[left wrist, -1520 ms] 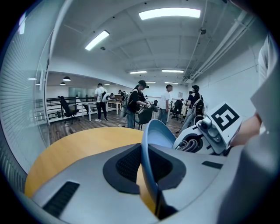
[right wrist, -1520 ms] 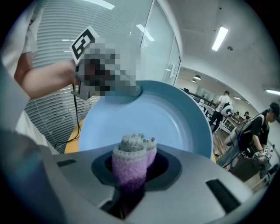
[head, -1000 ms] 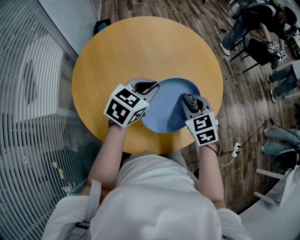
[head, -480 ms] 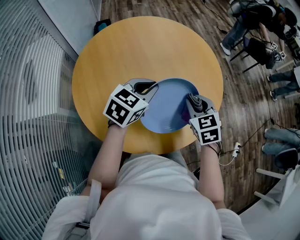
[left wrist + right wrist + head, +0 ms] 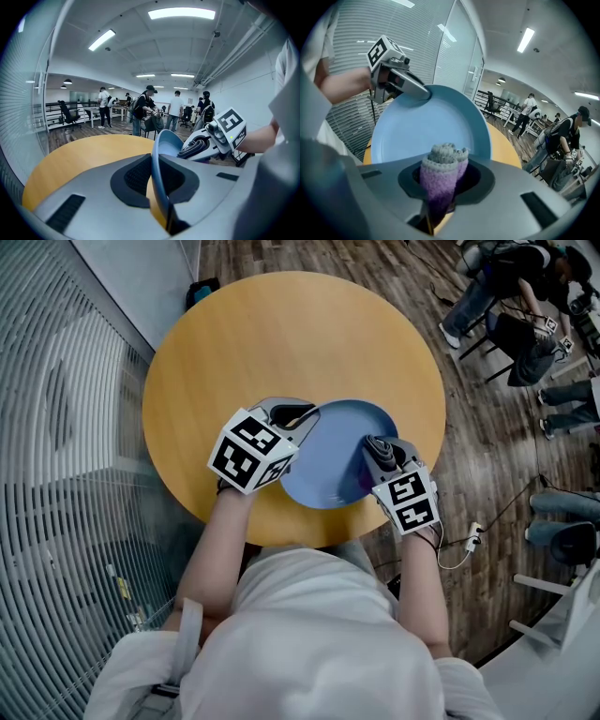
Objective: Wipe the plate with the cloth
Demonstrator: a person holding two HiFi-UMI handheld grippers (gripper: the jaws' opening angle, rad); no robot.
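Note:
A light blue plate point(image 5: 333, 460) is held tilted above the round wooden table point(image 5: 281, 334). My left gripper point(image 5: 298, 415) is shut on its left rim; in the left gripper view the rim point(image 5: 156, 159) runs edge-on between the jaws. My right gripper point(image 5: 380, 448) is shut on a rolled purple and grey cloth point(image 5: 438, 164). The cloth's end meets the lower right of the plate's face point(image 5: 426, 124). The left gripper point(image 5: 401, 82) shows at the plate's far rim in the right gripper view.
The table's near edge lies just below the plate. A slatted glass wall point(image 5: 66, 474) runs along the left. People and office chairs point(image 5: 525, 296) stand on the wood floor at the upper right. A cable and plug point(image 5: 464, 545) lie on the floor by the table.
The right gripper with the cloth slid right across the plate, then came back left and slightly down. The left gripper and plate stayed put.

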